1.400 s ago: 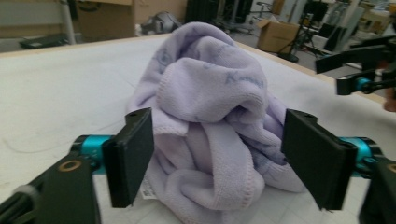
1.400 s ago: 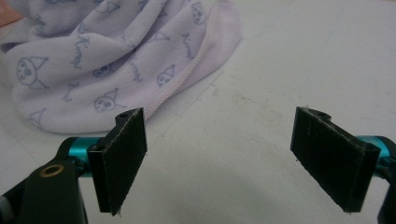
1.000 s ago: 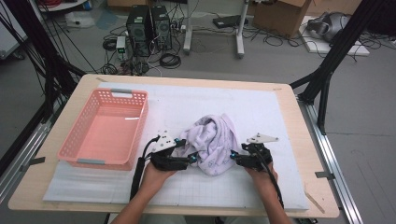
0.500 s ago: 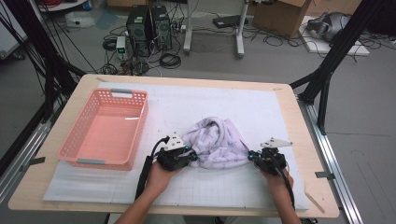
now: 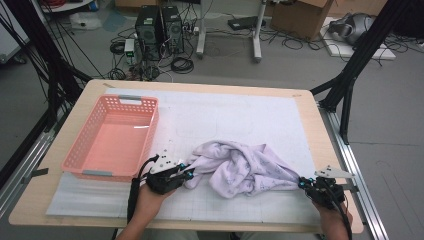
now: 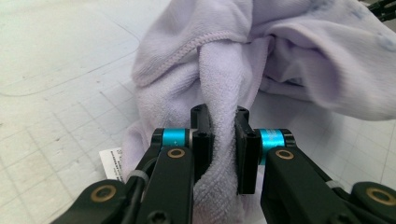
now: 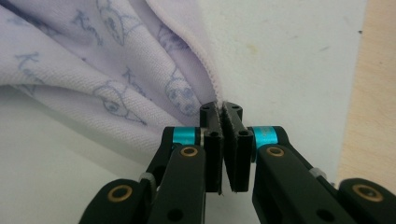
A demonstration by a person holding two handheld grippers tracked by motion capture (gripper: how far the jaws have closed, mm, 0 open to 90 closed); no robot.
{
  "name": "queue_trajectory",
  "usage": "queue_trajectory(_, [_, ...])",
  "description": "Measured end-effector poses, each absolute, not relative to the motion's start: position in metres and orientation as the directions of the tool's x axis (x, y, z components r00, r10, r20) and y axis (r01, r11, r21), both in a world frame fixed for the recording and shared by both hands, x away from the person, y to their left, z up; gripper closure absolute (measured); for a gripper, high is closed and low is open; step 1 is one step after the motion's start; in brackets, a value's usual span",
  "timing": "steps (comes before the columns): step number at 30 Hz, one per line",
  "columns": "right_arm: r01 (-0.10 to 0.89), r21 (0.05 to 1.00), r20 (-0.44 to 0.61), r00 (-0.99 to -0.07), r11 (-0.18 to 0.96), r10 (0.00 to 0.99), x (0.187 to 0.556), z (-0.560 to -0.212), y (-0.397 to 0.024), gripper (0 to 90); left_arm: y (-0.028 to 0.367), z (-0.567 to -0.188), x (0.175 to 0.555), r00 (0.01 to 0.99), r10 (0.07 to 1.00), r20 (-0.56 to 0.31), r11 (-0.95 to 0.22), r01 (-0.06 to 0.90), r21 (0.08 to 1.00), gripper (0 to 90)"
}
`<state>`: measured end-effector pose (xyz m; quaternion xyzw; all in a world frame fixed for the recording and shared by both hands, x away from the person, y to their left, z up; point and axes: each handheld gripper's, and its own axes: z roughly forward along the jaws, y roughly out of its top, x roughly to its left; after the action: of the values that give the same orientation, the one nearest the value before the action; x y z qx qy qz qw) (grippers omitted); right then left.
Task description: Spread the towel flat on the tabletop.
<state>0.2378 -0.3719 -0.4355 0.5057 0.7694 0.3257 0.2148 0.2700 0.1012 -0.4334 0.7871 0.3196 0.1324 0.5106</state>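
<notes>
A pale lilac towel (image 5: 245,167) with faint printed figures lies bunched on the white mat, pulled out sideways between my two hands. My left gripper (image 5: 189,173) has just been closing and is shut on a thick fold at the towel's left end (image 6: 223,140); a white label (image 6: 111,163) pokes out beside the jaws. My right gripper (image 5: 303,183) is near the table's right front corner, and its jaws have just closed on the towel's hemmed edge (image 7: 222,112), a thin strip of cloth (image 7: 116,79) pinched between the pads.
A pink plastic basket (image 5: 114,137) stands on the left of the mat, close to my left hand. The bare wooden table edge (image 7: 373,93) runs just right of my right gripper. Cables, computers and boxes sit on the floor beyond the table.
Both grippers have closed on the towel. My right hand has moved far right toward the table corner, stretching the bundle out; my left hand has shifted a little left.
</notes>
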Motion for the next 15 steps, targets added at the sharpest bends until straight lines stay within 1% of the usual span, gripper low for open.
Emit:
queue_trajectory(1, [0.625,0.734,0.008,-0.400,0.266,0.917,0.237,-0.433,-0.373,75.4,0.102,-0.433,0.270,0.761,0.639,-0.114,-0.279,0.367,0.887,80.4])
queue_trajectory(2, [0.606,0.755,0.016,-0.398,0.249,0.917,0.238,-0.431,-0.373,68.0,0.101,-0.433,0.269,0.763,0.636,-0.115,-0.280,0.367,0.887,80.4])
queue_trajectory(3, [0.591,0.773,0.040,-0.407,0.230,0.912,0.240,-0.427,-0.373,64.2,0.101,-0.433,0.268,0.765,0.635,-0.107,-0.288,0.364,0.886,80.4])
queue_trajectory(5, [0.563,0.799,0.045,-0.409,0.213,0.912,0.248,-0.421,-0.370,56.4,0.101,-0.433,0.267,0.768,0.633,-0.094,-0.302,0.357,0.884,80.3])
queue_trajectory(7, [0.537,0.817,0.060,-0.439,0.208,0.896,0.263,-0.416,-0.363,51.0,0.101,-0.433,0.267,0.770,0.631,-0.095,-0.301,0.356,0.884,80.4])
queue_trajectory(9, [0.539,0.810,0.067,-0.474,0.229,0.878,0.279,-0.416,-0.354,45.5,0.101,-0.434,0.268,0.772,0.627,-0.104,-0.295,0.360,0.885,80.3])
queue_trajectory(12, [0.537,0.787,0.055,-0.551,0.303,0.833,0.309,-0.423,-0.333,45.0,0.101,-0.434,0.268,0.772,0.627,-0.106,-0.291,0.358,0.887,80.4])
queue_trajectory(15, [0.568,0.739,0.055,-0.586,0.361,0.809,0.335,-0.435,-0.313,43.3,0.102,-0.434,0.268,0.770,0.629,-0.104,-0.291,0.357,0.887,80.3])
